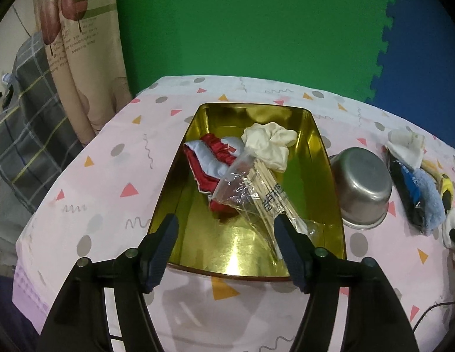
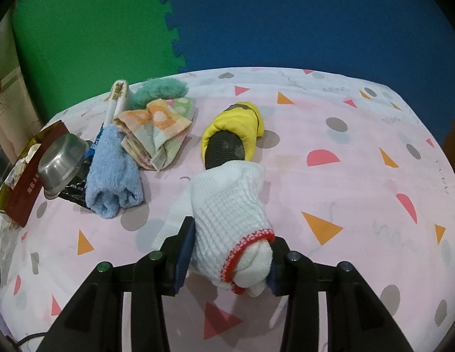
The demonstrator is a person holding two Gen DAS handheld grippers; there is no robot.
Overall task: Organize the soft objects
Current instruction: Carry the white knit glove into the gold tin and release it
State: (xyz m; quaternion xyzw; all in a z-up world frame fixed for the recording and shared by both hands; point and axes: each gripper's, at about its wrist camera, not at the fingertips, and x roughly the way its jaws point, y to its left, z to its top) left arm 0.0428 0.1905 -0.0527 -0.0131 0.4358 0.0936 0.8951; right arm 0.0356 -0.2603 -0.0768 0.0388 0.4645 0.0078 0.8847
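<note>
Right gripper (image 2: 227, 252) clamps a white knitted glove (image 2: 230, 205) with a red cuff, near the yellow slipper (image 2: 236, 123) on the tablecloth (image 2: 359, 176). Left gripper (image 1: 226, 234) hangs wide apart, holding nothing, over the gold tin (image 1: 198, 234), which holds red cloth (image 1: 209, 146) and cream cloth (image 1: 268, 143).

My left camera looks down from close by into the gold tin (image 1: 324, 158) at 12 o'clock. My right camera sits low and close over the pink tablecloth (image 2: 359, 176). Both see the steel bowl (image 1: 363, 186) (image 2: 61, 160) and blue towel (image 1: 429, 202) (image 2: 113, 173): at 3 o'clock from the left, 10 o'clock from the right.
</note>
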